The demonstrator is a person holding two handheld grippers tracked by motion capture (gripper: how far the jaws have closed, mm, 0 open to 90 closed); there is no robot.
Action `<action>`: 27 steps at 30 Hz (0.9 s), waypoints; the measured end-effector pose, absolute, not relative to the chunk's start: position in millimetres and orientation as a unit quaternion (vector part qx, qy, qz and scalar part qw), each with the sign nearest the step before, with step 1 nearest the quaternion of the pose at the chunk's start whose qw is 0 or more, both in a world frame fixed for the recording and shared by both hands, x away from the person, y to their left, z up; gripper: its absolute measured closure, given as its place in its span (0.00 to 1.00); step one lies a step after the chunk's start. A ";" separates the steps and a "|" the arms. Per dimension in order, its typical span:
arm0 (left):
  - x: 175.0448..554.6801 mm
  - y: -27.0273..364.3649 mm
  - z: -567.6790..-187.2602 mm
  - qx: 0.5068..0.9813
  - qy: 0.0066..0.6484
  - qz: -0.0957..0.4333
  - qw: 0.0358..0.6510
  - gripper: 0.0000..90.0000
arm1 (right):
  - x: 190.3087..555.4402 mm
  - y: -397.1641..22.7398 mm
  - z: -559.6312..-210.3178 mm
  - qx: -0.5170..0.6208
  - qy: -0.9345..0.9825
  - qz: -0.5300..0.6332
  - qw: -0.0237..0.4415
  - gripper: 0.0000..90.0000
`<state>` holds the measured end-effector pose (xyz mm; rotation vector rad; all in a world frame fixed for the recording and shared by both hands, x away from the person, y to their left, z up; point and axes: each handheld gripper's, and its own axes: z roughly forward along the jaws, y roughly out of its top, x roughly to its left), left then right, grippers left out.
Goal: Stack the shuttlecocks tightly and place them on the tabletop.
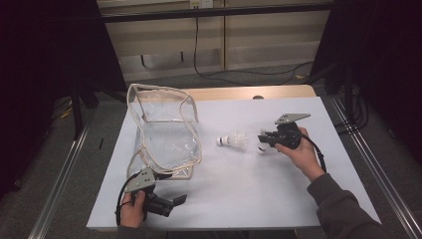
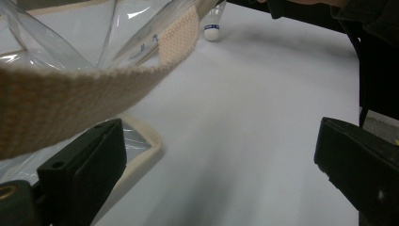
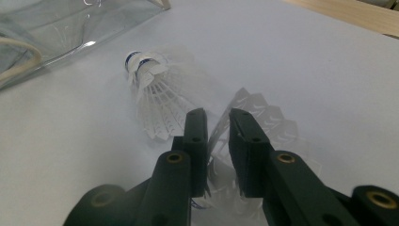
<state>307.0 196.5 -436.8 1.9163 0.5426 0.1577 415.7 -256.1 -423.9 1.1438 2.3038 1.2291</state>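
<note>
A white shuttlecock [image 1: 233,140] [image 3: 155,94] lies on its side on the white sheet, its cork toward the clear bag [image 1: 166,132]. My right gripper [image 1: 263,139] [image 3: 218,127] is just to its right, low over the sheet. Its jaws stand a narrow gap apart, with the feather skirt of a second shuttlecock [image 1: 261,148] [image 3: 263,117] in the gap. My left gripper [image 1: 175,205] [image 2: 219,179] rests wide open near the front edge, just below the bag's near corner, with nothing between its fingers. The bag's beige strap [image 2: 179,33] crosses in front of the camera in the left gripper view.
The white sheet [image 1: 249,189] covers most of a wooden table [image 1: 249,92], with bare room at the front and far right. The clear bag with beige trim stands open at the left. Metal rails run along both sides of the table.
</note>
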 end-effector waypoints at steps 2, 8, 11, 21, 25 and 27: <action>307.1 196.4 -436.8 0.806 0.229 0.066 0.541 0.03 | 414.2 -258.9 -424.1 0.401 0.797 0.428 0.145 0.83; 307.2 196.0 -436.6 0.806 0.230 0.067 0.542 0.03 | 408.5 -266.2 -426.0 0.405 0.795 0.430 0.136 0.80; 307.2 196.0 -436.6 0.806 0.229 0.067 0.541 0.03 | 406.5 -268.2 -428.1 0.405 0.798 0.424 0.136 0.79; 307.1 196.1 -436.5 0.807 0.229 0.067 0.541 0.03 | 397.9 -274.2 -430.3 0.402 0.798 0.427 0.138 0.79; 307.1 196.0 -436.5 0.806 0.229 0.067 0.541 0.03 | 395.0 -280.2 -429.3 0.407 0.792 0.434 0.140 0.78; 307.2 196.0 -436.5 0.806 0.229 0.067 0.541 0.03 | 393.7 -283.3 -429.5 0.409 0.787 0.439 0.140 0.78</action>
